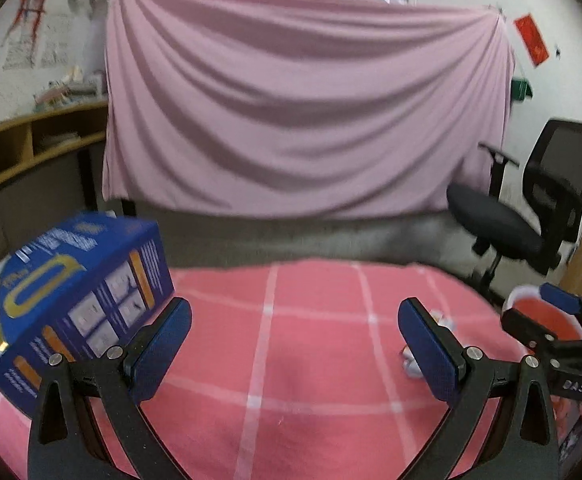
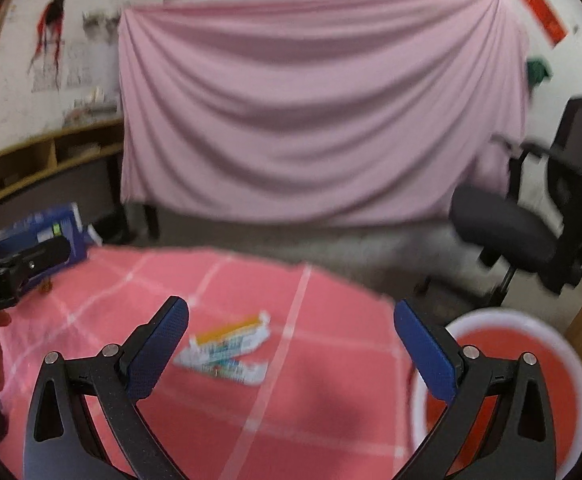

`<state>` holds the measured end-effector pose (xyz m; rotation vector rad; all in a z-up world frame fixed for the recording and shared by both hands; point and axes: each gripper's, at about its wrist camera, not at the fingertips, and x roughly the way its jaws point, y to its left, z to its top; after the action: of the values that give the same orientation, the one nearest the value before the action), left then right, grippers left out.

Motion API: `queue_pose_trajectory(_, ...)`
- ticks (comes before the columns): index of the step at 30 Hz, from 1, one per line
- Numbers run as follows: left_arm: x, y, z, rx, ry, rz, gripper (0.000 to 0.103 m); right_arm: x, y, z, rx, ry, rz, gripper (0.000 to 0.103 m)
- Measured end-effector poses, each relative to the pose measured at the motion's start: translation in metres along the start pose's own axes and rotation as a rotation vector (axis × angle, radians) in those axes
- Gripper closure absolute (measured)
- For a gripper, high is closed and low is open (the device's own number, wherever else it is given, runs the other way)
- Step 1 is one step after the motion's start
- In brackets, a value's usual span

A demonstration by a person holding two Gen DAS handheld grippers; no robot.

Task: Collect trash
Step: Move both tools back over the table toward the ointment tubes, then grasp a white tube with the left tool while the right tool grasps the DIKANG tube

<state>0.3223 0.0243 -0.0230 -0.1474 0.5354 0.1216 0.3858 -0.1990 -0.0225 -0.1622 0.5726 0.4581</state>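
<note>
A crumpled white, orange and blue wrapper lies on the pink checked tablecloth. My right gripper hovers above it, open, with nothing between its blue pads. To its right stands a red bin with a white rim. My left gripper is open over bare cloth, also holding nothing. Its right finger hides most of the wrapper. In the left wrist view the right gripper shows at the far right, in front of the bin.
A blue printed box stands on the table's left side, close to my left gripper's left finger. A black office chair stands beyond the table at right. A pink sheet hangs at the back, and wooden shelves run along the left.
</note>
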Motion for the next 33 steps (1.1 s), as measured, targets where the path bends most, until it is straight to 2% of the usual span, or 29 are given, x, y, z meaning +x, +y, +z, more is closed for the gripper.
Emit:
queue_pose_trajectory(2,0.01,-0.002,-0.003,0.01,0.049,0.004,0.002,0.013,-0.003,-0.001,0.018,0.073,0.029,0.018)
queue_pose_trajectory(6,0.02,-0.004,-0.005,0.008,0.123,0.017,0.002,0.028,-0.006,-0.003,0.029,0.178,0.095,0.03)
queue_pose_trajectory(10,0.026,0.002,-0.008,-0.021,0.173,0.015,0.003,0.044,0.005,-0.007,-0.021,0.274,0.174,0.034)
queue_pose_trajectory(15,0.025,0.009,-0.01,-0.046,0.197,0.004,0.003,0.06,0.023,-0.013,-0.096,0.366,0.245,0.036)
queue_pose_trajectory(18,0.025,0.01,-0.007,-0.051,0.205,-0.008,0.003,0.056,0.026,-0.015,-0.128,0.375,0.239,0.048)
queue_pose_trajectory(20,0.026,0.01,-0.007,-0.049,0.215,-0.021,0.003,0.05,0.024,-0.018,-0.132,0.379,0.253,0.07)
queue_pose_trajectory(22,0.026,0.008,-0.006,-0.041,0.219,-0.032,0.003,0.045,0.021,-0.02,-0.132,0.378,0.259,0.076)
queue_pose_trajectory(28,0.03,-0.002,-0.006,0.001,0.246,-0.098,0.008,0.03,0.014,-0.025,-0.152,0.376,0.243,0.081)
queue_pose_trajectory(33,0.034,-0.013,-0.007,0.025,0.287,-0.152,0.012,0.008,-0.007,-0.034,-0.122,0.361,0.181,0.082)
